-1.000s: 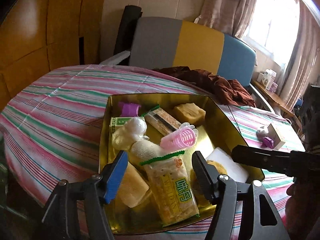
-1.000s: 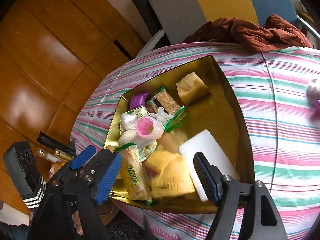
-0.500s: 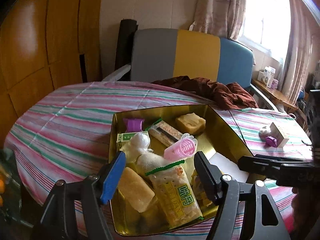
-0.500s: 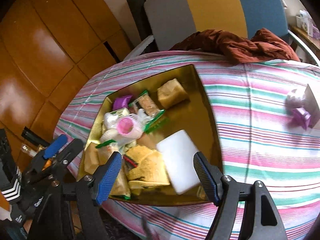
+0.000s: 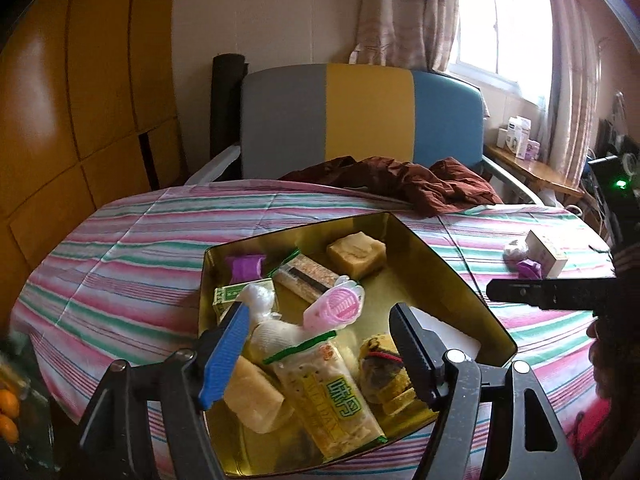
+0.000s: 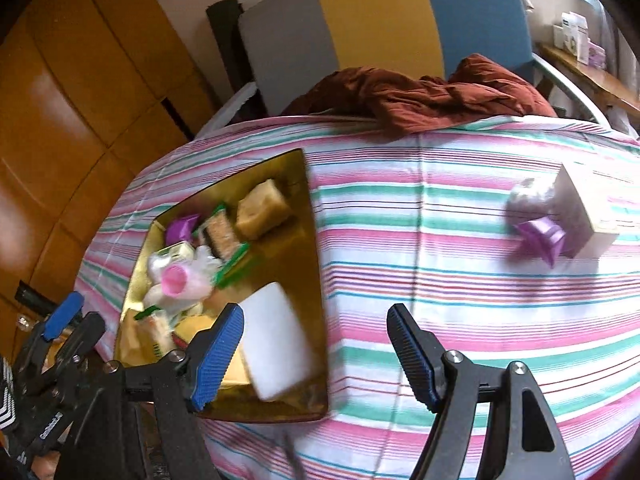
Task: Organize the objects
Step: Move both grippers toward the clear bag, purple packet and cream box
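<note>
Both tongs spread wide and empty, left tongs over crowded gold tin, right tongs above striped tablecloth

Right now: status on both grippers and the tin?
Left gripper open, empty, over gold tin. Right gripper open, empty, over tablecloth. Small box and purple piece outside tin.

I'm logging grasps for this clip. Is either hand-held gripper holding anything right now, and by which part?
Nothing is held. The left hand-held gripper is open above the gold tin, and the right hand-held gripper is open over the striped tablecloth.
</note>
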Demonstrator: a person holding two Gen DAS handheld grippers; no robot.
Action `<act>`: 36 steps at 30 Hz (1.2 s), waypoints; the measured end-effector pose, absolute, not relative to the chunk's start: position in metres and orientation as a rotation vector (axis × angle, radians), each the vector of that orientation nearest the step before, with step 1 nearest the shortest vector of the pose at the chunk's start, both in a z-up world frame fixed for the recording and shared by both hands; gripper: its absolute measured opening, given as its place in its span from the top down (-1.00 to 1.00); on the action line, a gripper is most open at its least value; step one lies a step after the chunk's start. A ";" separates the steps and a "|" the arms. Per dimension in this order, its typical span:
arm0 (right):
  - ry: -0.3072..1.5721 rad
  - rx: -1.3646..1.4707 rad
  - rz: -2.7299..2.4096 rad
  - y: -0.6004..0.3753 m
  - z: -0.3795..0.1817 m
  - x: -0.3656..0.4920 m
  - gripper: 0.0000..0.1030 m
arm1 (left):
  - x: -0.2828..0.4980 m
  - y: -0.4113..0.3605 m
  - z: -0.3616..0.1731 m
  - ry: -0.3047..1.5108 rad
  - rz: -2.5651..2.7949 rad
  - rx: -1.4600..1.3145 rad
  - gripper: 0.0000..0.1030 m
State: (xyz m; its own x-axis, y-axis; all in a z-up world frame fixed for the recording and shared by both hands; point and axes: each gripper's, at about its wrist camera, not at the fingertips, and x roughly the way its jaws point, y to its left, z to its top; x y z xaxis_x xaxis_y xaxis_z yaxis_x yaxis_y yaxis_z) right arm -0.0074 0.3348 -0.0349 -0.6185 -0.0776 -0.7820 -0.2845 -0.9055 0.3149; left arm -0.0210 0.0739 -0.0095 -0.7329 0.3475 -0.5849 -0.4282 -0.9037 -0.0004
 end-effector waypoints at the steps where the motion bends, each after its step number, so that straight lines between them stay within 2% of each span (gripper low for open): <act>1: 0.627 -1.313 2.641 0.338 -0.035 -0.007 -0.46 | -0.020 0.077 -0.009 0.200 2.578 -0.829 -0.42; 17: 0.597 -1.338 2.482 0.410 -0.039 -0.013 -0.45 | -0.014 0.117 -0.006 0.318 2.504 -0.799 -0.47; 25: 0.563 -1.393 2.398 0.449 -0.062 -0.026 -0.43 | -0.014 0.140 -0.007 0.382 2.475 -0.793 -0.48; 36: 0.661 -1.361 2.325 0.501 -0.081 -0.026 -0.42 | -0.013 0.175 -0.010 0.462 2.419 -0.769 -0.48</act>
